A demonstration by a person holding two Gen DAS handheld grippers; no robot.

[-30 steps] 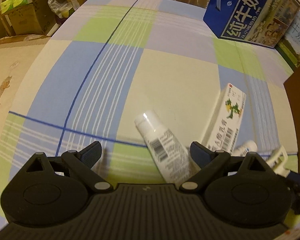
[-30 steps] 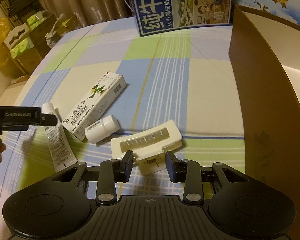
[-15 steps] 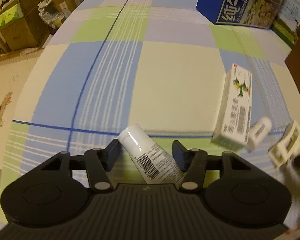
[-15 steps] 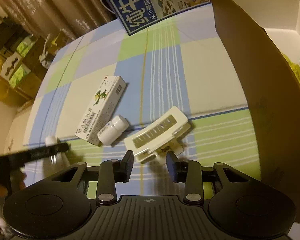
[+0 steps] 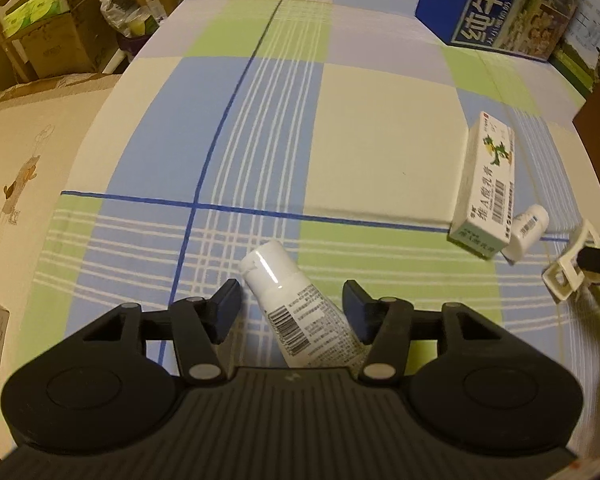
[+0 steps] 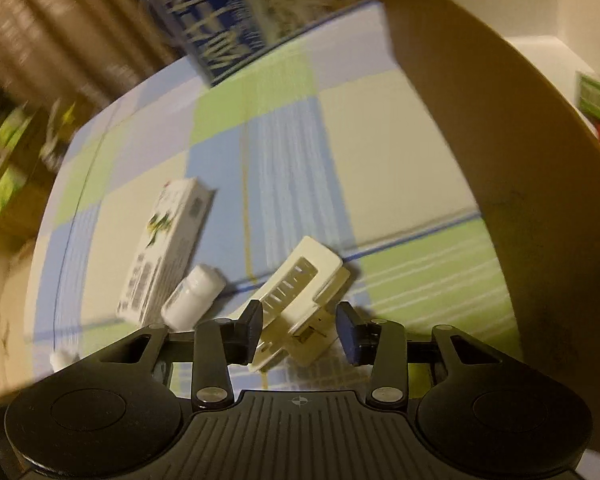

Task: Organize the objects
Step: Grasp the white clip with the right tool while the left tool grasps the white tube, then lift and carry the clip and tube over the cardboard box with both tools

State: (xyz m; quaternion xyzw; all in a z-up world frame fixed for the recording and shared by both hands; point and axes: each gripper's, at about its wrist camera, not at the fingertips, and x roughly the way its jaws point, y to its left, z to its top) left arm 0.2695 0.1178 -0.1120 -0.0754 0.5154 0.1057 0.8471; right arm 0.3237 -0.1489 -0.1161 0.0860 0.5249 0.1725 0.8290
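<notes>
My left gripper [image 5: 292,304] is shut on a white tube [image 5: 276,276] with a barcode, whose cap points away over the checked cloth [image 5: 260,128]. My right gripper [image 6: 300,320] is shut on the handle end of a cream plastic clip [image 6: 300,280], which is tilted just above the cloth; the clip [image 5: 572,268] also shows at the right edge of the left wrist view. A white medicine box [image 5: 488,184] and a small white bottle [image 5: 526,228] lie side by side between the two grippers. The right wrist view is blurred.
A tall brown cardboard box [image 6: 480,120] with items inside stands close on the right. A blue milk carton [image 5: 508,4] stands at the far edge. Stacked cartons [image 5: 48,32] sit on the floor off the table's left side.
My left gripper closed from wide open onto the tube and drew it back from the blue line. The right gripper swung and tilted with the clip, blurring its view.
</notes>
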